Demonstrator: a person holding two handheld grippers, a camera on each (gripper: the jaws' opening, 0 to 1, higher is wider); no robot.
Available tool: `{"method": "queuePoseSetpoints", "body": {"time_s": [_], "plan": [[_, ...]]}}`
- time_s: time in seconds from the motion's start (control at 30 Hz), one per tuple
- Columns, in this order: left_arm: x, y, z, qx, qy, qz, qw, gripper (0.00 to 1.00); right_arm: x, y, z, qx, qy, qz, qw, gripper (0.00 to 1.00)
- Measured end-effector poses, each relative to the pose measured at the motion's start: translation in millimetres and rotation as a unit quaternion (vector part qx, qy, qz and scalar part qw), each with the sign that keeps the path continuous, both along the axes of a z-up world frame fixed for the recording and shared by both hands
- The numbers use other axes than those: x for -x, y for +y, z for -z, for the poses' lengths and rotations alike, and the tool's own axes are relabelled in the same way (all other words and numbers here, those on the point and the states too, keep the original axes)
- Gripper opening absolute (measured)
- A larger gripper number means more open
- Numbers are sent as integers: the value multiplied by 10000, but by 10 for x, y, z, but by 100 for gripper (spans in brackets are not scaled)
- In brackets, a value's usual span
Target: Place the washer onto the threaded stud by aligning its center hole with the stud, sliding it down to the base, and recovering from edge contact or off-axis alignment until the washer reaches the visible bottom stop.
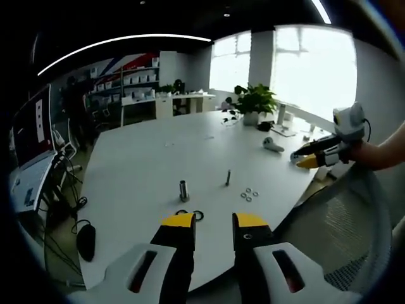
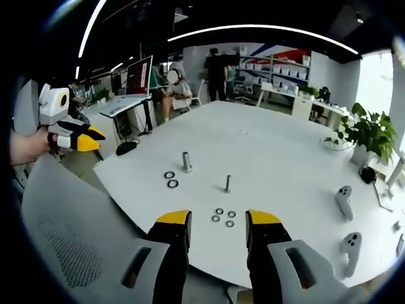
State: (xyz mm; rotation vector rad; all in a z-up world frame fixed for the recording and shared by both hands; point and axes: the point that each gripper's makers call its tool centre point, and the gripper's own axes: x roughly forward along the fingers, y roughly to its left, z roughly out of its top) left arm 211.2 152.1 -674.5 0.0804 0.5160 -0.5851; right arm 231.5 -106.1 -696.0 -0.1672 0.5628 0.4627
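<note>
Watching from beside the white round table [image 2: 266,152]: nothing is picked up yet, both tools are held back off the near edge.

Left to right in the right gripper view: the left gripper [image 2: 81,139] is held out over a mesh chair back [image 2: 69,253], well clear of the table; from here I cannot tell how far its jaws are parted. Next, two dark rings [image 2: 171,179] lie flat on the tabletop, just beside a stubby metal cylinder [image 2: 186,160] standing upright. Then the threaded stud [image 2: 227,183], thin and upright, bare, no washer on it. Just nearer the edge, a cluster of four small washers [image 2: 223,218] lies flat, apart from the stud. Two white controllers [image 2: 347,218] lie further right, and a potted plant [image 2: 370,134] stands near the far right rim.

The right gripper [image 2: 217,228] has its yellow-tipped jaws spread wide with nothing between them; in the left gripper view the left gripper [image 1: 213,228] is likewise parted and empty.

Judgement on technique: the step in hand is taking one washer.
- Single out an outer washer of the cluster, so the neighbours are not dragged.
- Pinch by the rim, leaving the hole unobstructed.
- Carry it level above the stud tip and centre before lowering.
- If an edge catches, lift slightly and re-centre; do not force.
</note>
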Motion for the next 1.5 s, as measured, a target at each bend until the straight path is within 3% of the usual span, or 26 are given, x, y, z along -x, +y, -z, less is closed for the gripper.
{"method": "queuePoseSetpoints", "body": {"time_s": [0.4,0.53,0.63,0.77,0.87,1.27,1.4,1.5], "plan": [[-4,-13,-5,174,79,-4,9998,20,-4,-52,56,227,114,104,9996,36],[-7,-15,-17,148,27,-3,9999,19,-2,-50,63,232,139,111,9996,36],[-22,47,59,10,165,-137,9998,18,1,-30,62,227,142,51,9996,36],[-61,103,26,18,109,-317,9994,19,-10,-29,24,66,86,75,9999,36],[-34,96,124,-152,286,-290,9991,20,13,2,46,62,150,6,9999,36],[-37,97,130,-347,251,-295,9986,20,34,101,6,-204,72,-252,9994,36],[-25,104,218,-391,461,-329,9976,21,42,125,1,-332,101,-267,9990,36],[-21,101,203,-383,440,-307,9978,22,55,157,5,-321,117,-344,9988,35]]}}
